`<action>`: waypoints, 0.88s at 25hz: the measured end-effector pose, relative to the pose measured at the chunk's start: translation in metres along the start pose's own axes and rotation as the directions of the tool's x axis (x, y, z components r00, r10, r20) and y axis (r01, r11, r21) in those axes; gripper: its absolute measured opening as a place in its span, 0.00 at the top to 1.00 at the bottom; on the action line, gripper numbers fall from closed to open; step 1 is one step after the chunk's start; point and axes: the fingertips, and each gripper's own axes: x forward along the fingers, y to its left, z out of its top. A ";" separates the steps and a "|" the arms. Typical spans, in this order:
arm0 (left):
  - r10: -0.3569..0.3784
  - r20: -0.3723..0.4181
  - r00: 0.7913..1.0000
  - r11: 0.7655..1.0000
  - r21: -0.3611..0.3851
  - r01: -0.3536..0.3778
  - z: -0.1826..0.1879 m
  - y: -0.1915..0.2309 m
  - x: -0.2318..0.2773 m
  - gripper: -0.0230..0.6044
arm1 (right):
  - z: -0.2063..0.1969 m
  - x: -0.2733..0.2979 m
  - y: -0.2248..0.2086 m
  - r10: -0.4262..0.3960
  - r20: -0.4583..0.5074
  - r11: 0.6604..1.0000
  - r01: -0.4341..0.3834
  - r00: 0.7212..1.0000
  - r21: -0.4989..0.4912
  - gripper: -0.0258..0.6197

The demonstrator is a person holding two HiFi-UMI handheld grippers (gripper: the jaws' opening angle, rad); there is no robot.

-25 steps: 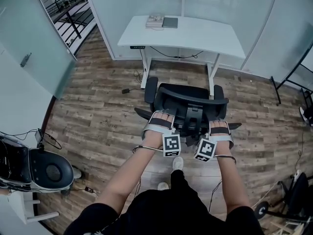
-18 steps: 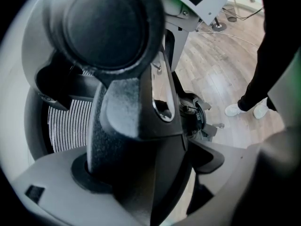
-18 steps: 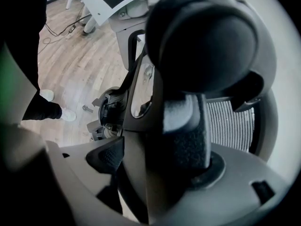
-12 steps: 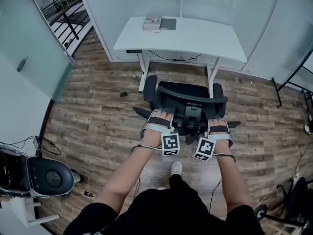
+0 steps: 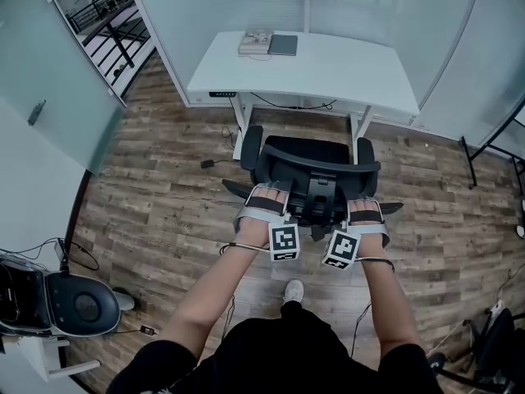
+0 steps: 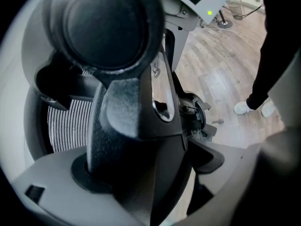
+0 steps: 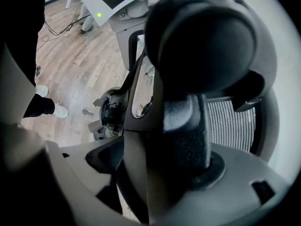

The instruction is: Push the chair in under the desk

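Observation:
A black mesh office chair (image 5: 316, 167) stands on the wood floor just in front of the white desk (image 5: 328, 64), its back toward me. My left gripper (image 5: 267, 197) grips the left part of the backrest's top rim, and my right gripper (image 5: 367, 208) grips the right part. In the left gripper view the black backrest frame (image 6: 131, 126) fills the gap between the jaws. The right gripper view shows the same frame (image 7: 178, 126) wedged between its jaws, with the grey mesh (image 7: 233, 121) beside it.
A closed laptop and a stack of books (image 5: 271, 43) lie at the desk's far edge. Cables (image 5: 209, 162) trail on the floor by the desk's left leg. Glass walls stand behind. A grey machine (image 5: 82, 302) sits at lower left, and another chair's base (image 5: 500, 335) at lower right.
Both grippers and the chair have moved forward toward the desk, so the gap between chair and desk has shrunk. The grip on the backrest looks unchanged.

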 end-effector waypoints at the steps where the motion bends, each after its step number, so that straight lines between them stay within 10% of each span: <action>1: 0.008 -0.003 1.000 1.000 -0.003 -0.008 0.000 0.004 0.004 0.16 | -0.001 0.005 -0.003 0.000 0.003 1.000 0.000 1.000 -0.002 0.35; 22: -0.001 -0.052 0.999 0.999 -0.039 -0.001 -0.022 0.070 0.097 0.16 | -0.008 0.109 -0.062 0.057 0.054 0.998 -0.055 0.997 -0.027 0.31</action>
